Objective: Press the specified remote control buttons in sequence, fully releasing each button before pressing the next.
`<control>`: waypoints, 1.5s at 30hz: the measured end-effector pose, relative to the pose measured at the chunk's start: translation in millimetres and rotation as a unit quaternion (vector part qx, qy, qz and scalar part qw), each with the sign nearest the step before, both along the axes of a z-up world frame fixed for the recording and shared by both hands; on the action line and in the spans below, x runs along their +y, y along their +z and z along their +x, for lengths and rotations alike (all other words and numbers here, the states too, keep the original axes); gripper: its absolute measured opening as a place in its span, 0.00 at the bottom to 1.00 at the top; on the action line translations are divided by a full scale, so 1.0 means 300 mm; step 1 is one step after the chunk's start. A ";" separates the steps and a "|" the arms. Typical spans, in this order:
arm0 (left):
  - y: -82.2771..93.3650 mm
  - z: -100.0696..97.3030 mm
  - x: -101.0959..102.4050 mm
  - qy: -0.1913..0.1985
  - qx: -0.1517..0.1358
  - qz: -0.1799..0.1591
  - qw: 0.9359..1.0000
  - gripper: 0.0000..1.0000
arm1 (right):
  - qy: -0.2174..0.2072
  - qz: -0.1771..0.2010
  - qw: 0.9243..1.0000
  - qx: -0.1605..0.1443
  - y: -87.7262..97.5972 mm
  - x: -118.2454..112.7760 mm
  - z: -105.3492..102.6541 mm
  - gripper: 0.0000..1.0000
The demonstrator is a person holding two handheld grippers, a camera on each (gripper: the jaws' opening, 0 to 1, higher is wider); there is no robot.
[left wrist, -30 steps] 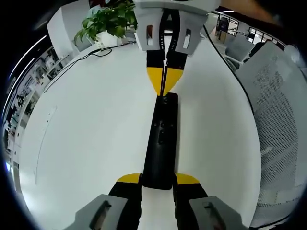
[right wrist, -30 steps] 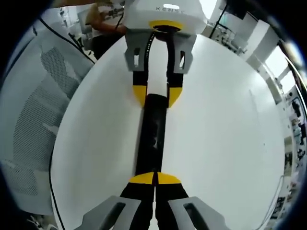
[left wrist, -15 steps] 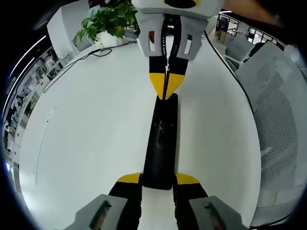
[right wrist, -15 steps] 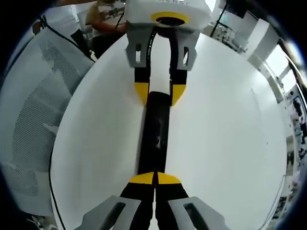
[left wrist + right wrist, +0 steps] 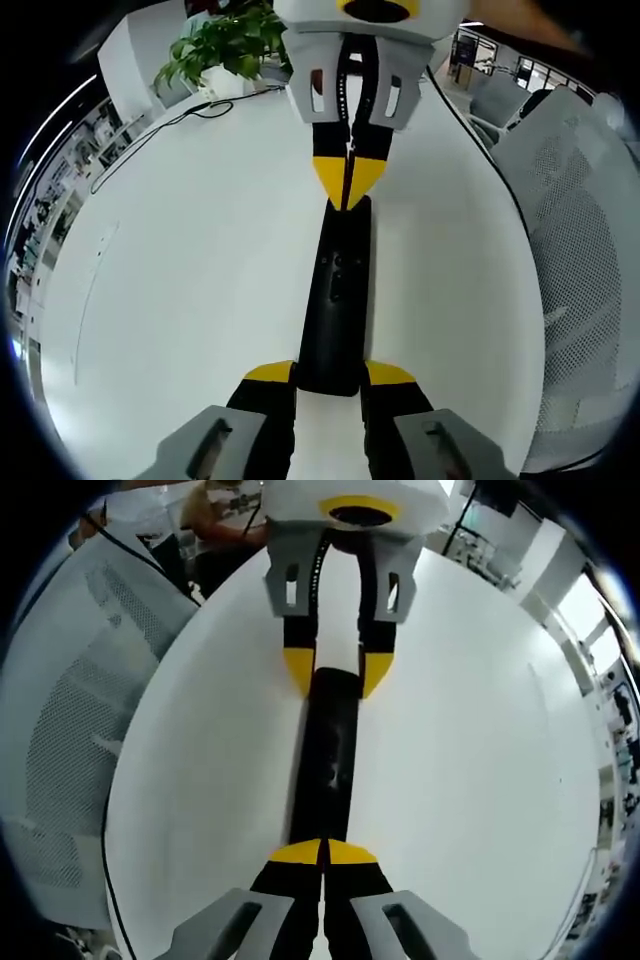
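Observation:
A long black remote control (image 5: 335, 300) lies on the white table (image 5: 180, 280), buttons facing up. In the left gripper view my left gripper (image 5: 330, 373) clamps the remote's near end between its yellow-tipped jaws. My right gripper (image 5: 345, 183) comes in from the top, shut, with its joined tips resting on the remote's far end. The right gripper view has the same remote (image 5: 325, 760) running away from my shut right gripper (image 5: 322, 852), whose tips sit on its near end. The left gripper (image 5: 336, 672) grips the far end from both sides.
A potted plant (image 5: 225, 45) and a thin black cable (image 5: 150, 130) sit at the table's far left side. A white mesh chair (image 5: 580, 250) stands off the right edge, also seen as a chair (image 5: 70, 730). A person (image 5: 225, 520) sits beyond the table.
The right gripper has crept a little forward onto the remote's end, towards the left gripper. The remote and the left gripper have stayed put.

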State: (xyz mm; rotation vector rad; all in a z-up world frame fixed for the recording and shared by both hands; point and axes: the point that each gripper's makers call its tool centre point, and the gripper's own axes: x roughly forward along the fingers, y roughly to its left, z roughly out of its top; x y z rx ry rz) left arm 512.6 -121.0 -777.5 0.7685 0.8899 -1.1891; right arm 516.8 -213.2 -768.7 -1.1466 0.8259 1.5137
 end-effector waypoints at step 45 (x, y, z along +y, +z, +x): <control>-0.001 -0.004 -0.001 0.004 0.006 0.001 1.000 0.24 | 0.006 -0.031 0.999 -0.012 -0.005 0.000 0.000 0.00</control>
